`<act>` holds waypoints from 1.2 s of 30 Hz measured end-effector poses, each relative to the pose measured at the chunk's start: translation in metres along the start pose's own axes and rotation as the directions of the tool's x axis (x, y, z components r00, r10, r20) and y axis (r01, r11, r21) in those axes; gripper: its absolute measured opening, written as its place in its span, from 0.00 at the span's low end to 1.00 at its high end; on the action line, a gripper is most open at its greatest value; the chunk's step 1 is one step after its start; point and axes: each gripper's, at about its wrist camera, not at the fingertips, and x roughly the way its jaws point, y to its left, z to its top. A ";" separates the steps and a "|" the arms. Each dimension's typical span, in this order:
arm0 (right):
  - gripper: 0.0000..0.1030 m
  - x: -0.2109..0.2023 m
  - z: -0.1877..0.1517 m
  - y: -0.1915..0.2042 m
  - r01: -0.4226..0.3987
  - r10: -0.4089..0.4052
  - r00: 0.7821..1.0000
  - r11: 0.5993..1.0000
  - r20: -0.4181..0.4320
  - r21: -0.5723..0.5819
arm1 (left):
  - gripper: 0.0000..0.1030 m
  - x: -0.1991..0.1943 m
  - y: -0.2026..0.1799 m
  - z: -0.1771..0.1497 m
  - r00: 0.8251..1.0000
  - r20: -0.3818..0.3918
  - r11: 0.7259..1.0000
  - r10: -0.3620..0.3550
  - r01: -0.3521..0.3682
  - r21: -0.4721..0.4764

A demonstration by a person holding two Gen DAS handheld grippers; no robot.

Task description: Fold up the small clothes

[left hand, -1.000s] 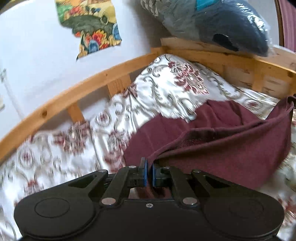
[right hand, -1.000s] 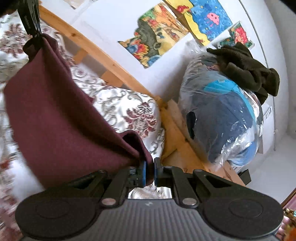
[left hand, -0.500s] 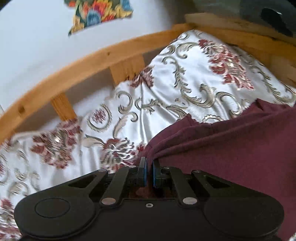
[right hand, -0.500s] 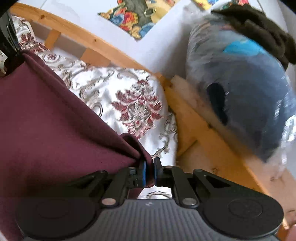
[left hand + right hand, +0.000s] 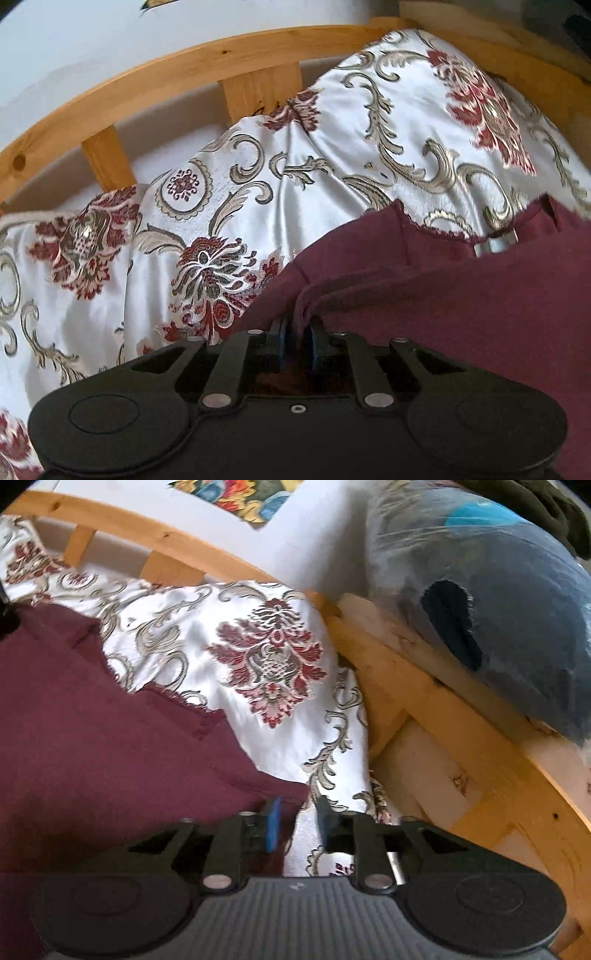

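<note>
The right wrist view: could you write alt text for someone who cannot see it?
A black two-finger right gripper with blue pads, its jaws open, hovers at the corner of a dark maroon knit garment lying on a shiny white bedspread with red and gold floral patterns. Beyond stand a pine bed frame and a plastic-wrapped blue bundle.

Ahead of me, open bedspread gives passing room. The wooden rail and bagged bundle block my right.
</note>
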 end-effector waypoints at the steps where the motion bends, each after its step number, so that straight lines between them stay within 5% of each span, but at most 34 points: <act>1: 0.55 -0.002 0.000 -0.002 0.000 0.000 1.000 1.000 0.005 0.013 | 0.29 -0.001 0.001 -0.001 1.000 0.000 1.000 0.004 -0.004 -0.015; 3: 0.66 -0.008 -0.001 -0.005 -0.008 0.007 1.000 1.000 0.014 0.028 | 0.57 -0.005 0.003 -0.003 1.000 0.010 0.999 0.015 -0.014 -0.047; 6: 0.89 -0.020 -0.006 -0.007 -0.013 0.012 0.999 0.999 0.036 0.032 | 0.77 -0.018 0.008 -0.008 0.998 0.054 0.993 0.039 -0.033 -0.112; 10: 1.00 -0.038 -0.019 -0.004 -0.013 0.013 0.997 1.000 0.070 -0.012 | 0.99 -0.040 0.004 -0.018 0.984 0.153 0.984 0.096 -0.070 -0.166; 17: 1.00 -0.040 -0.023 -0.001 -0.090 0.088 0.996 0.995 0.027 0.048 | 0.99 -0.036 -0.025 -0.033 0.982 0.113 0.986 0.154 -0.145 -0.082; 20: 1.00 -0.036 -0.025 0.000 -0.092 0.093 0.996 0.994 -0.007 0.061 | 0.99 -0.022 -0.026 -0.034 0.966 0.086 0.970 0.242 -0.239 -0.044; 28: 1.00 -0.027 -0.031 -0.007 -0.125 0.134 0.989 0.981 -0.056 0.149 | 0.99 0.005 0.012 -0.013 0.930 0.086 0.933 0.358 -0.354 -0.062; 36: 1.00 -0.022 -0.032 -0.007 -0.138 0.155 0.986 0.967 -0.065 0.213 | 0.99 -0.009 0.034 -0.015 0.963 0.100 0.956 0.251 -0.230 -0.184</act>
